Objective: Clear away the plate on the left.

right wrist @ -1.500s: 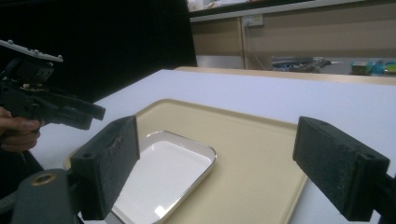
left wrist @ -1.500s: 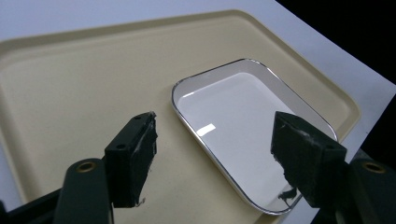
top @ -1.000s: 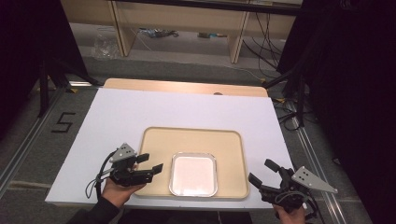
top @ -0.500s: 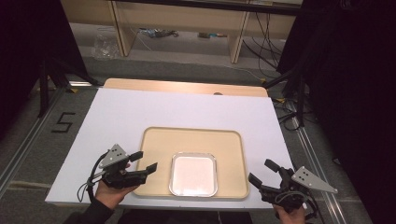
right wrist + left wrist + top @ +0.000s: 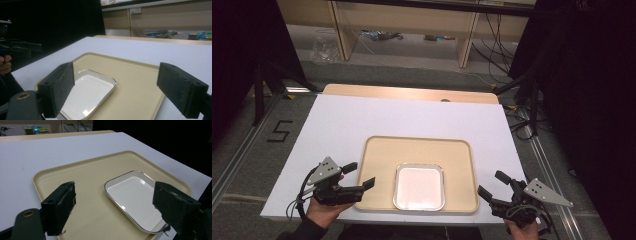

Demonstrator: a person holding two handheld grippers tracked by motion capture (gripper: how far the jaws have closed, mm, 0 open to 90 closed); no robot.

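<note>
I see a white dish (image 5: 419, 186) sitting at the near middle of a beige tray (image 5: 377, 150) on a white table (image 5: 337, 120). My left gripper (image 5: 360, 176) hovers over the tray's near left corner, jaws wide and holding nothing. My right gripper (image 5: 493, 183) waits just off the tray's near right corner, jaws also wide and empty. I judge the dish comes next: I would straddle its near rim squarely, one jaw inside, one outside, and close gently.

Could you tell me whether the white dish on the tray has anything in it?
No, the white dish lies bare inside on the tray.
</note>
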